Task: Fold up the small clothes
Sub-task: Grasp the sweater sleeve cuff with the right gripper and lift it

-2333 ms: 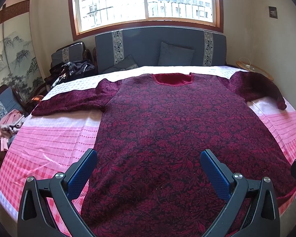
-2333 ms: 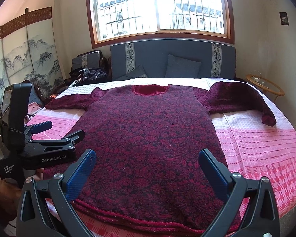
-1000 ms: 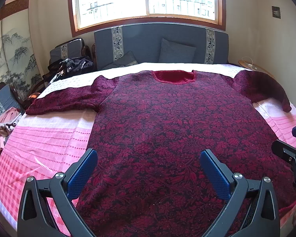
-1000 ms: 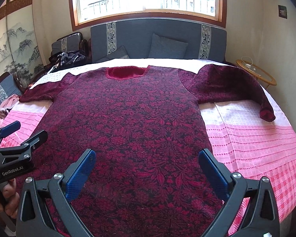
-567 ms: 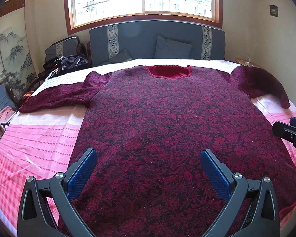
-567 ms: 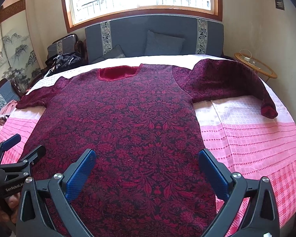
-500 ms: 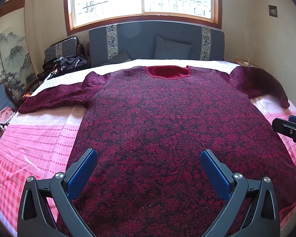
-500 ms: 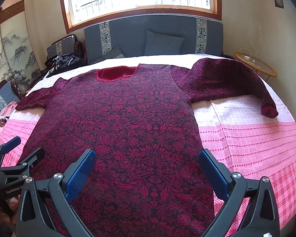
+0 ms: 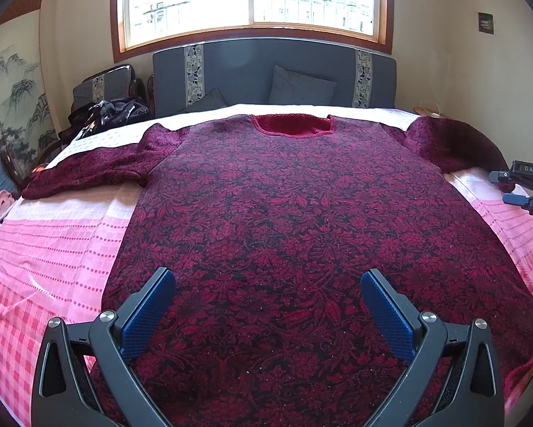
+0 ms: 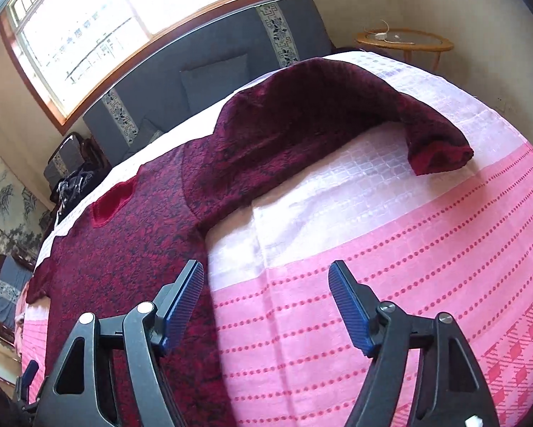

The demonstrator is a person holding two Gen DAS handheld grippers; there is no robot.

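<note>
Across the bed point(image 9: 52, 235), the dark red sweater point(image 9: 294, 213) lies flat and face up with both sleeves spread, ready for a first fold. Over its hem hovers the left gripper point(image 9: 268, 306), fingers wide apart and empty. Compared with half a second earlier, the right gripper point(image 10: 266, 302) has swung off the sweater's body to its right edge and rolled; its fingers are closing, with only the side seam and pink sheet between them, probably heading for the right sleeve point(image 10: 337, 106).

Bed point(image 9: 52, 245) with pink-and-white checked cover, dark red floral sweater point(image 9: 294, 220) spread flat across it
</note>
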